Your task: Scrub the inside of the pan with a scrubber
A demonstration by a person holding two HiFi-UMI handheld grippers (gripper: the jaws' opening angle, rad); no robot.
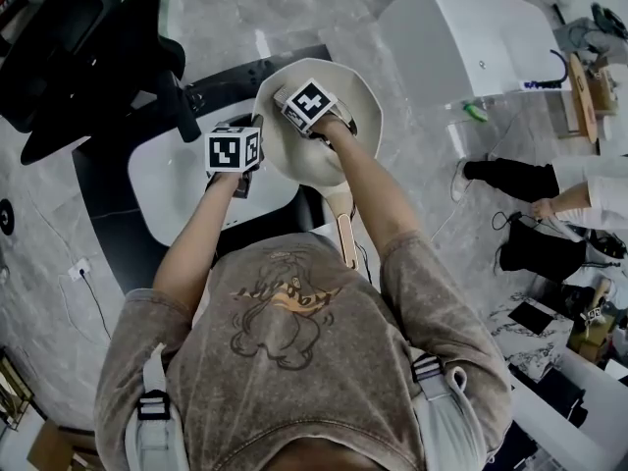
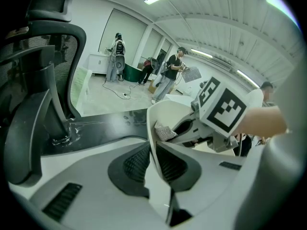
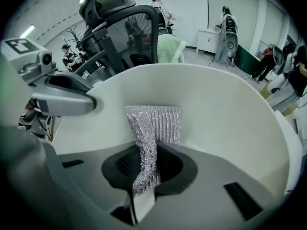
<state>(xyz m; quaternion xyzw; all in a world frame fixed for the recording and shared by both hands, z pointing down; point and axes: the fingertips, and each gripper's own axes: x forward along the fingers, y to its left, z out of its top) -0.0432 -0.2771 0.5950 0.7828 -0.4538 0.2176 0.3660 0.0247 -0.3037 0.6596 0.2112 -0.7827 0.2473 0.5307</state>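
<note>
Pan (image 1: 361, 101) tilts over the white basin (image 1: 177, 184) in the head view. Left gripper view: the left gripper (image 2: 154, 153) clamps the pan's rim. Right gripper view: the right gripper (image 3: 146, 163) pinches the silver scrubber (image 3: 154, 123), which lies against the pan's inner wall.

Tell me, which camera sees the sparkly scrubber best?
The right gripper view: the scrubber sits big and central inside the pan. The left gripper view shows a small piece; the head view hides it.

Silver scrubber (image 3: 153, 124) clamped in hand-held gripper (image 3: 145, 169), inside white pan (image 3: 230, 119)
</note>
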